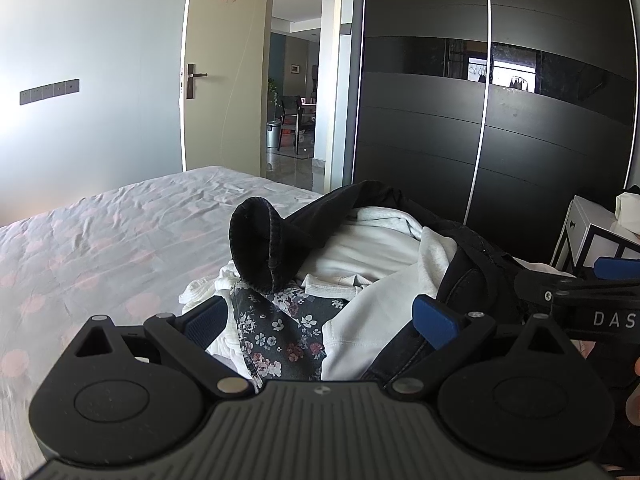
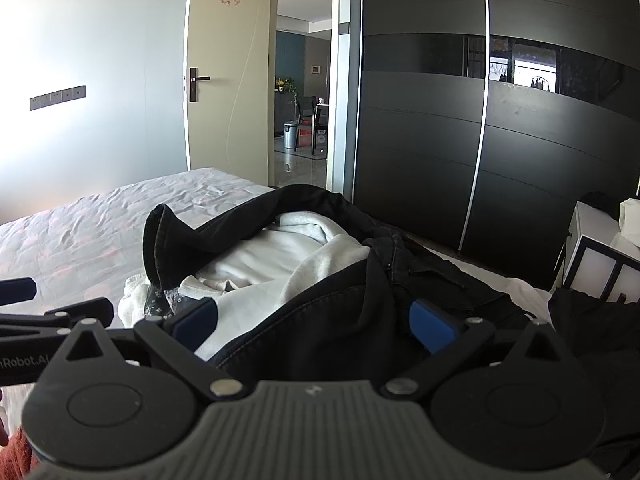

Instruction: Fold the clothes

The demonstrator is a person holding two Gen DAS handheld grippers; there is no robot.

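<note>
Left gripper (image 1: 326, 322) spread over floral cloth (image 1: 280, 332); right gripper (image 2: 314, 322) spread over black jeans (image 2: 340, 320), likely picking first garment. Beyond: white sweatshirt (image 2: 272, 264), unsorted heap on bed (image 1: 100, 240).

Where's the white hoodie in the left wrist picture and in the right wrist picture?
Left wrist: the white hoodie lies right of centre, under the black jeans, beside the floral garment.
Right wrist: the white hoodie sits near centre, ringed by the black jeans.
Shared landmark: the open door, upper middle in both.
</note>
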